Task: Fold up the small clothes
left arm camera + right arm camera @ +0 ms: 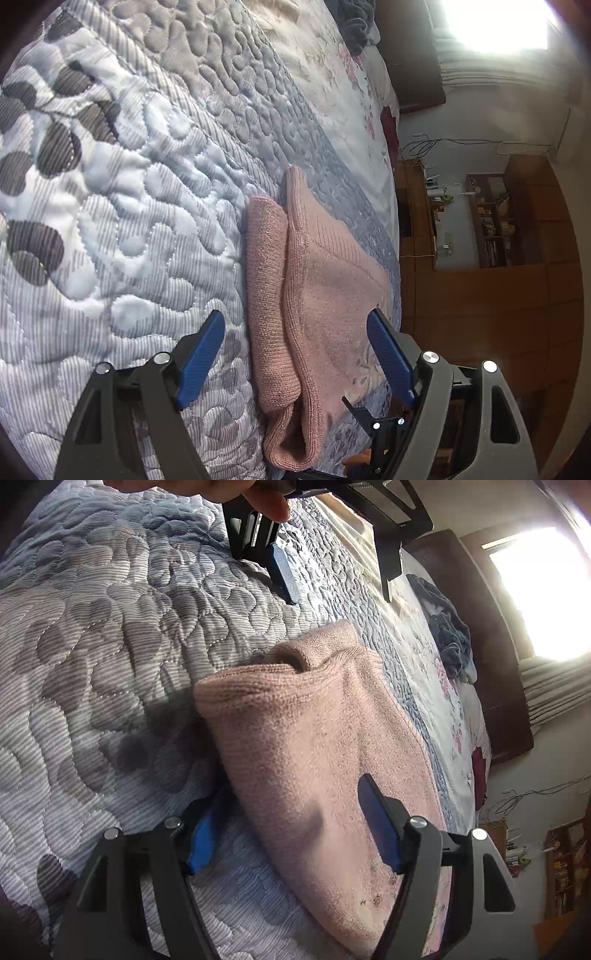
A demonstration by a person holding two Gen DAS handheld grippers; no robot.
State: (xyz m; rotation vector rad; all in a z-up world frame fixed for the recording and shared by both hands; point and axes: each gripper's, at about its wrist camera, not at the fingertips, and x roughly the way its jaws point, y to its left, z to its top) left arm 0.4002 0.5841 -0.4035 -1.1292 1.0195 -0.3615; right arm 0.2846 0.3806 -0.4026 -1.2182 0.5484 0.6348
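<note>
In the left wrist view the quilted bedspread (122, 206) fills the left and centre of the frame; right of centre lies the pink knitted garment (314, 288), already doubled over on itself, its long axis running from the bottom centre up toward the middle; the left gripper (295, 350) stands wide, one blue pad over the quilt at lower left, the other over the garment's right part, holding nothing; at the far right are a wooden cabinet (480, 295) and a bright window (495, 22).

In the right wrist view the same garment (314, 757) runs from lower right up to the centre, its rolled end pointing at the top of the frame; the right gripper (284, 819) is also spread wide and empty, straddling the garment's left edge, and appears close above it; the left gripper (336, 572) hangs at upper centre, beyond that far end, a hand (229, 491) on it; a blue heap of cloth (450, 642) lies upper right.

I judge the right gripper the nearer; any further fold would likely go along the long axis.
</note>
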